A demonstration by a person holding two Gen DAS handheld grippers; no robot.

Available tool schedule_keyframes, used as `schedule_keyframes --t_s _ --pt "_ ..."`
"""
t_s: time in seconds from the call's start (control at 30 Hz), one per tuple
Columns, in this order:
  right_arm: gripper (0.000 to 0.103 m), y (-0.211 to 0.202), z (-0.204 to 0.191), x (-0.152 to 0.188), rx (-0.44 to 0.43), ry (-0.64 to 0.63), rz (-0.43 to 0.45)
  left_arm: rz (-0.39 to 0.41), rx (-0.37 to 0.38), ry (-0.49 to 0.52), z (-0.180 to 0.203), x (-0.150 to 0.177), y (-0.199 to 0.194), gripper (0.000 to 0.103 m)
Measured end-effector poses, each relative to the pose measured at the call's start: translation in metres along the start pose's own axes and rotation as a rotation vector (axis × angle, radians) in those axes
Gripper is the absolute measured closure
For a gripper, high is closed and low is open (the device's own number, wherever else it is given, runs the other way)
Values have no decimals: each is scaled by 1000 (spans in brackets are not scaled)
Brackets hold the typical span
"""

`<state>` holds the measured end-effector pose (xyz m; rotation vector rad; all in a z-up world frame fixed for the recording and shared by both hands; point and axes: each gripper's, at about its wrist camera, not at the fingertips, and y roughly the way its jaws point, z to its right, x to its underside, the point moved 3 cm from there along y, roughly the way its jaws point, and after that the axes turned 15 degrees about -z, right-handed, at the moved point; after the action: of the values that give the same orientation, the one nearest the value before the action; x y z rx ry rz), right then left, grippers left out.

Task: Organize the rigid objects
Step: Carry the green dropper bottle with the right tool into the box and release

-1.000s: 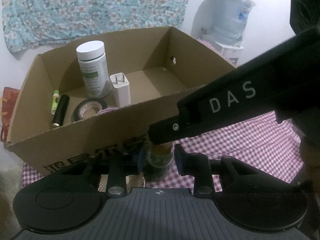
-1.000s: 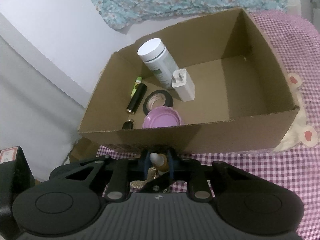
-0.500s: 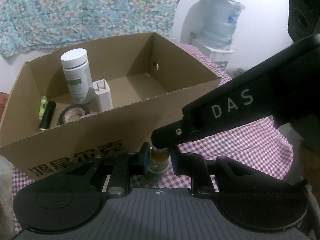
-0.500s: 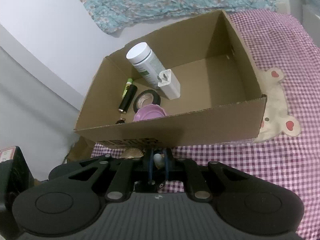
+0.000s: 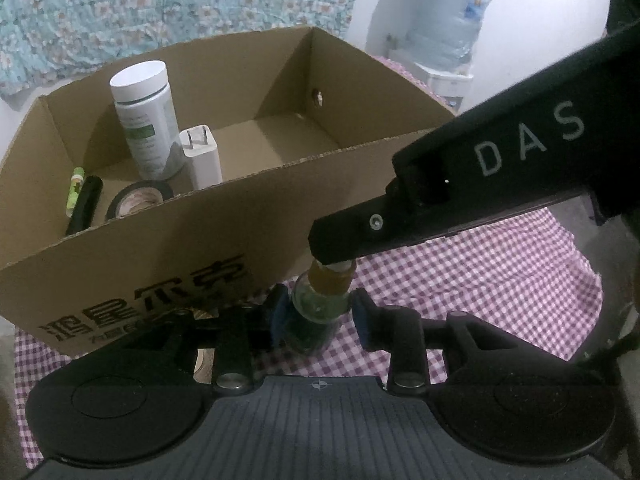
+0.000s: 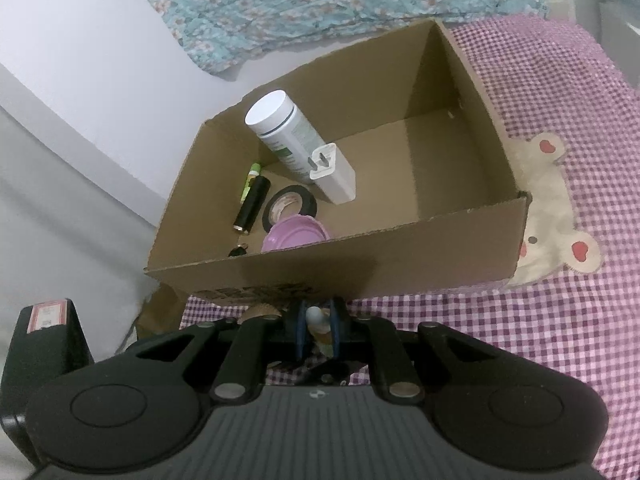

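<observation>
A small glass dropper bottle (image 5: 320,308) with a tan cap stands on the checked cloth in front of the cardboard box (image 5: 140,248). My left gripper (image 5: 320,316) straddles its body. The jaws are opening, with a thin gap at the right pad (image 5: 362,316). My right gripper (image 5: 334,258) reaches in from the upper right and sits on the bottle's top. In the right wrist view the right gripper (image 6: 317,326) is shut on the bottle's pale dropper tip (image 6: 313,314).
The box (image 6: 400,256) holds a white jar (image 5: 144,120), a white plug charger (image 5: 200,156), a black tape roll (image 5: 138,200), a black tube (image 5: 84,208), a green stick (image 5: 74,190) and a pink lid (image 6: 294,236). A water jug (image 5: 448,28) stands behind.
The left jaws pinched in on the bottle half a second ago and have now spread apart again. The right gripper stays pinched on the bottle's top.
</observation>
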<state>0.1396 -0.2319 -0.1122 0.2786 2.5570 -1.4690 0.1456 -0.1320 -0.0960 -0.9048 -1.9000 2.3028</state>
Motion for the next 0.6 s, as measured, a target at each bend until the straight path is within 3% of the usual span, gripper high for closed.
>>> schedule_keyframes --t_s 0.33,0.6 --pt "85 4 2 -7 44 -15 9 -13 1 -11 0 -4 5 68" --pt "84 6 8 -7 26 15 15 -23 -15 1 5 -8 4 69"
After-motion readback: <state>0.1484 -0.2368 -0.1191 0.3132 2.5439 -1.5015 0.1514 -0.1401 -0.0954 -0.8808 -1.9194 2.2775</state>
